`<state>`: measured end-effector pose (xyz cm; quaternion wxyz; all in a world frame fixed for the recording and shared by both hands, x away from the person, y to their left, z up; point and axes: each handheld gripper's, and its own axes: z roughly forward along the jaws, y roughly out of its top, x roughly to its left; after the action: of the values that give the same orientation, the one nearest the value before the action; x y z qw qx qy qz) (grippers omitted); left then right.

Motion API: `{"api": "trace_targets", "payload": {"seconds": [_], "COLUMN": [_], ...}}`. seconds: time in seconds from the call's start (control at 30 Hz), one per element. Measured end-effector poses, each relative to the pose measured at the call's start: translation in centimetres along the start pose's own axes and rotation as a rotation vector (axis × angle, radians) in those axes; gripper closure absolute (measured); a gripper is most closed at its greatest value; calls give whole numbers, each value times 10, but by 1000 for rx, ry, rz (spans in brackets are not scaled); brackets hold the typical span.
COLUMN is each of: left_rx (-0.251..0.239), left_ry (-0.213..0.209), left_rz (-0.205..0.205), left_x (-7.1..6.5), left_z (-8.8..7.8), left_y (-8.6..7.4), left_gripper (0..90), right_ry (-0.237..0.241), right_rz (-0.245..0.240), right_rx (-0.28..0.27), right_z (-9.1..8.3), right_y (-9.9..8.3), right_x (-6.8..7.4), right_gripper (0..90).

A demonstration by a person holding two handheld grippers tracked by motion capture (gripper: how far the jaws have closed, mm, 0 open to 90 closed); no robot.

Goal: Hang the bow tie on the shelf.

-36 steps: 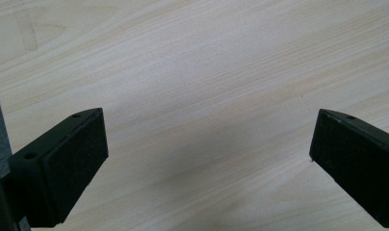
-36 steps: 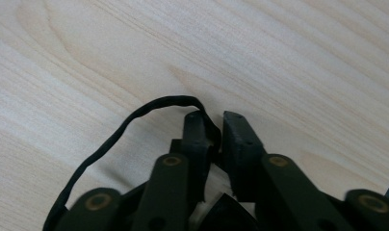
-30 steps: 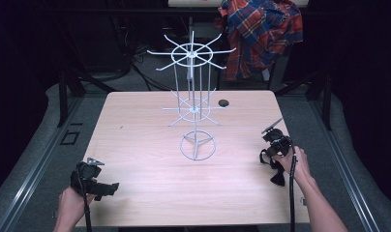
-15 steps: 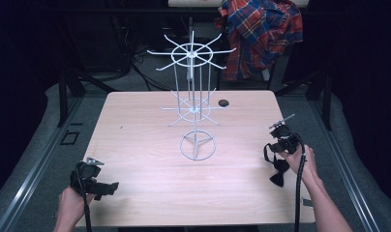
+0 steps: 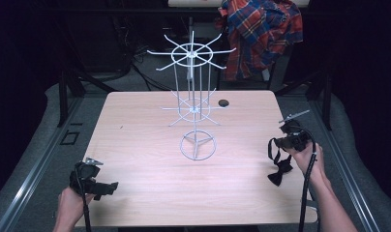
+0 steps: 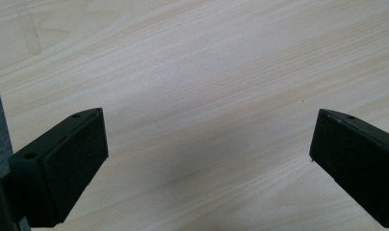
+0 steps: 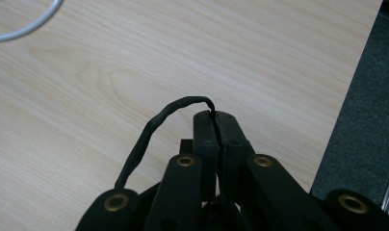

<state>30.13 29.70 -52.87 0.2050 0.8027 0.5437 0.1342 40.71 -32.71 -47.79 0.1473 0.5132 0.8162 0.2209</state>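
Note:
A black bow tie (image 5: pixel 279 173) hangs by its thin strap (image 5: pixel 271 147) over the table's right edge. My right gripper (image 5: pixel 282 142) is shut on that strap. In the right gripper view the strap (image 7: pixel 149 132) loops out of the pinched jaws of the right gripper (image 7: pixel 215 118). Whether the bow rests on the wood I cannot tell. A white wire display rack (image 5: pixel 193 104) with hooked arms stands mid-table on a ring base (image 5: pixel 197 145), to the left of the tie. At the front left corner my left gripper (image 5: pixel 108 186) is open just above bare wood, and nothing lies between the jaws of the left gripper (image 6: pixel 209 130).
The light wooden table (image 5: pixel 135 125) has a small dark round spot (image 5: pixel 223 102) near its far edge. A plaid shirt (image 5: pixel 261 29) hangs behind the table. Grey floor and metal rails border both sides. An arc of the rack's base ring (image 7: pixel 19 32) crosses the right gripper view's top left corner.
My right gripper has risen and shifted slightly right, drawing the bow tie's strap up with it. The left gripper has stayed where it was.

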Motion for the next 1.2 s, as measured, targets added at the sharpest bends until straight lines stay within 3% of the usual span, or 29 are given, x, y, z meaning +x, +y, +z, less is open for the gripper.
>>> {"api": "trace_targets", "payload": {"seconds": [0.27,0.73,1.2], "left_rx": [-9,-9,-11], "left_ry": [-2,-9,-15], "left_rz": [7,2,-2], "left_x": [0,2,2], "left_z": [-1,-1,-1], "left_y": [0,-1,-1], "left_gripper": [0,0,0], "right_ry": [12,34,58], "right_rz": [-17,-62,-87], "right_rx": [-67,-149,-187], "right_z": [-20,-39,-48], "right_y": [5,15,22], "right_x": [6,23,35], "right_gripper": [885,885,886]}}
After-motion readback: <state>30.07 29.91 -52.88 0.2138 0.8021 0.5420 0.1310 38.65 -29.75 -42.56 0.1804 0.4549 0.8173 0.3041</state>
